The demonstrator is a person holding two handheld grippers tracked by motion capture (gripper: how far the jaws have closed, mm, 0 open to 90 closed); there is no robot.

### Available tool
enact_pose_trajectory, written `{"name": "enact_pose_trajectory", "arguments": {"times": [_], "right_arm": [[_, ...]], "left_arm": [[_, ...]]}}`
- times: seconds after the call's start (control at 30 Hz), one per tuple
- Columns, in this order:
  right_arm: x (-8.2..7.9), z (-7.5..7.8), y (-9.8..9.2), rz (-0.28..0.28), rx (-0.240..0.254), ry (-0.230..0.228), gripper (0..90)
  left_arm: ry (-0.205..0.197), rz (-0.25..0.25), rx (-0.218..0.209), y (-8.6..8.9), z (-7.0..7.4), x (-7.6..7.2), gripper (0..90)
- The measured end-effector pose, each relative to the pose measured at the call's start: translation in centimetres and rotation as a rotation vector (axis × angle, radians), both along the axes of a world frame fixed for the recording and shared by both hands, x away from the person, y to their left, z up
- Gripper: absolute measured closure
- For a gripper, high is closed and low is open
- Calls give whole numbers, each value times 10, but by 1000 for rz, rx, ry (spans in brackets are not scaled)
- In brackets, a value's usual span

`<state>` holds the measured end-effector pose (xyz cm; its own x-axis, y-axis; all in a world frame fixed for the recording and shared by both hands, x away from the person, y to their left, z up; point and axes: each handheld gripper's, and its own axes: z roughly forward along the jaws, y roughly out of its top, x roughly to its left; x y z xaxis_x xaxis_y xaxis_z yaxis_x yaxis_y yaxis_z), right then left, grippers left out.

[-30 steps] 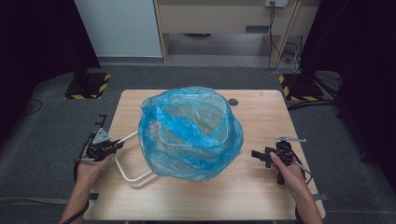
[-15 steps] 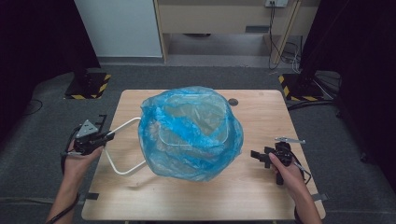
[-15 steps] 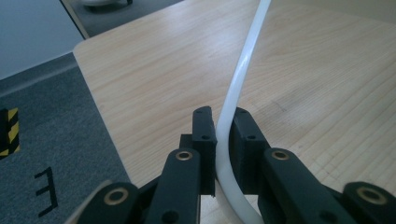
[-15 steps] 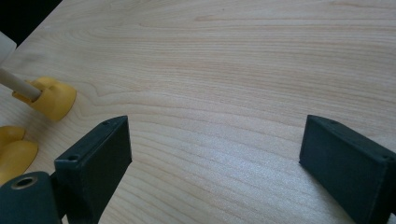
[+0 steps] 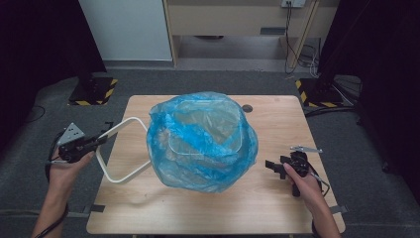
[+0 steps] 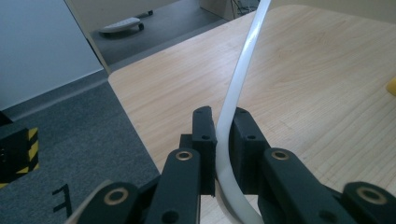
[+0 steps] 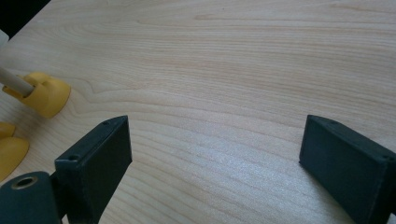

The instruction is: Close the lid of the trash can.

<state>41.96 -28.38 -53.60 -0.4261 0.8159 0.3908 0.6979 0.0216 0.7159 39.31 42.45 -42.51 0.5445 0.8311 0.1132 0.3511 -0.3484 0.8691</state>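
Observation:
A crumpled blue plastic bag [image 5: 203, 144] bulges over a white rectangular frame in the middle of the wooden table [image 5: 277, 213]. A bent white tube [image 5: 121, 171] loops out from under the bag to the left. My left gripper [image 5: 105, 135] hangs past the table's left edge and is shut on that tube; in the left gripper view the white tube [image 6: 233, 93] runs up between the closed jaws of the left gripper [image 6: 223, 122]. My right gripper [image 5: 270, 165] lies right of the bag, apart from it. In its own view the right gripper [image 7: 215, 140] stands open over bare wood.
A small dark round mark [image 5: 247, 108] sits at the table's far edge behind the bag. Yellow feet [image 7: 44, 95] with a wooden dowel [image 7: 14, 81] show at the left of the right gripper view. Striped floor bases [image 5: 94, 91] flank the table.
My left gripper has moved left, past the table edge, drawing the white tube farther out from under the bag. The right gripper has hardly moved.

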Motion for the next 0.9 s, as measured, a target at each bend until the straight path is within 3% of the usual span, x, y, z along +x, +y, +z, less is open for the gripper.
{"name": "enact_pose_trajectory", "arguments": {"times": [0.6, 0.9], "right_arm": [[0, 0, 0, 5, 2, -4, 90], [-1, -1, 0, 4, -5, -8, 90]], "left_arm": [[-72, 21, -68, 34, 24, -32, 814], [-113, -8, -107, 40, 45, -43, 814]]}}
